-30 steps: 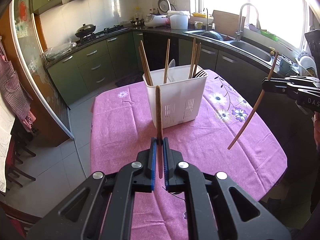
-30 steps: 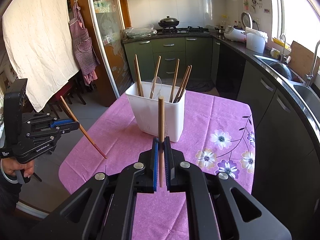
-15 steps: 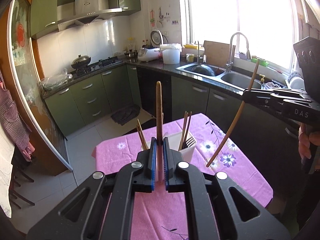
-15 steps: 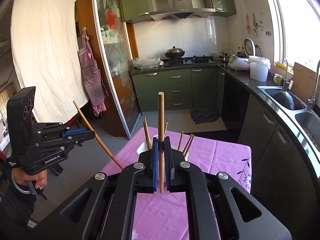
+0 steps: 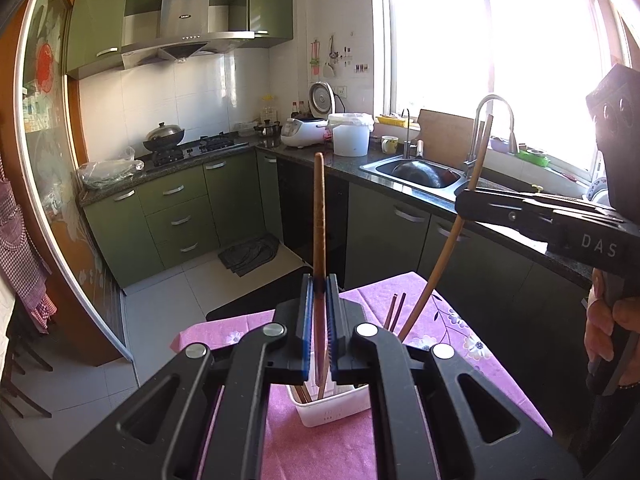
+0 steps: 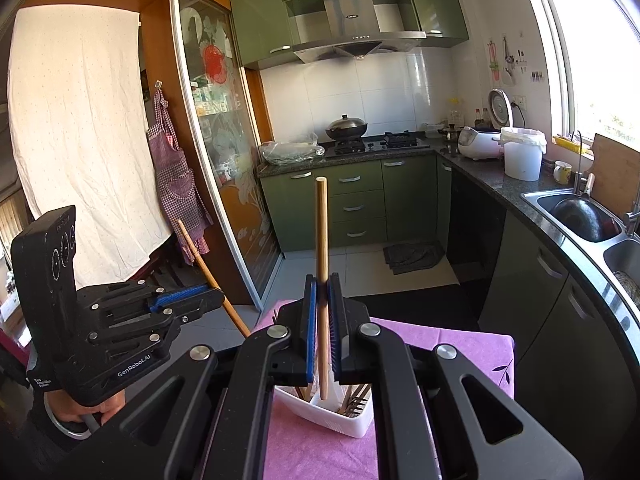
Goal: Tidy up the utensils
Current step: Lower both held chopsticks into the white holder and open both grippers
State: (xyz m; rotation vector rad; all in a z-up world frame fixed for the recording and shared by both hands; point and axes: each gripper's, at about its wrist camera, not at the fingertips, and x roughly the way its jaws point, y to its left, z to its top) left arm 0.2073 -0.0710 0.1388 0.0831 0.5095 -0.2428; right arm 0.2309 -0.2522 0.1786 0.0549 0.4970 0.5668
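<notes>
Wooden chopstick [image 5: 319, 216] clamped in left gripper [image 5: 319, 284], another [image 6: 322, 240] in right gripper [image 6: 322, 286], white holder [image 6: 352, 426] below

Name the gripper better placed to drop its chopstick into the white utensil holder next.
Right, narrowly. The right gripper holds its chopstick upright, lower end over the white utensil holder. The left gripper holds a darker chopstick upright, just off the rim.

Bright daylight floods in through the kitchen window [image 5: 492, 60] at two o'clock, overexposed to plain white glare in both views. Wall tiles [image 6: 360, 88] catch a soft sheen. Fisheye distortion bends the cabinets [image 5: 96, 28] and door frame [image 6: 192, 120] near the edges, and dark vignetting fills the corners. Focus is sharp throughout.
</notes>
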